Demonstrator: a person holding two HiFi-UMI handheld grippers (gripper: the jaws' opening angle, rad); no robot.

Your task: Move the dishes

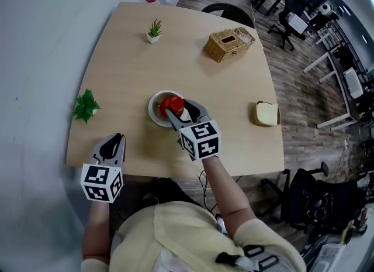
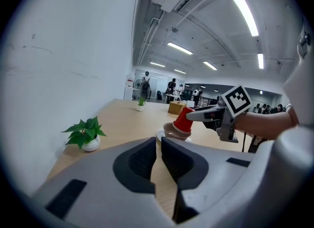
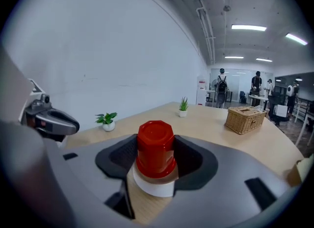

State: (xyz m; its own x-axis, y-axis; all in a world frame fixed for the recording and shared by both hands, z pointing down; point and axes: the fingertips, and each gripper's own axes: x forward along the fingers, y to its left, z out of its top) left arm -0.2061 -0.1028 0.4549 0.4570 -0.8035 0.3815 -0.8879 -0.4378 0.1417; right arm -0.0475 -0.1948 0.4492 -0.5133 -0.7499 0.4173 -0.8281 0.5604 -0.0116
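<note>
The person's cream top fills the bottom of the head view, and both forearms reach out from it over the near edge of the pale wooden table. The right gripper is closed on a red cup, its dark pads pressing on the cup's two sides. The cup is a glossy, plain red, turned upside down so that its faceted, roughly eight-sided base faces up and its wider mouth faces down. Seen from the left gripper view it sits tilted in the jaws. It is over a round white dish that rests on the table near the middle of the front half; whether cup and dish touch cannot be told. The left gripper hangs at the table's near left corner, well apart from the dish, its jaws closed together with nothing between them. A small leafy potted plant stands by the left edge, a second small plant and a wicker basket stand at the far side, and a pale yellow block lies near the right edge.
</note>
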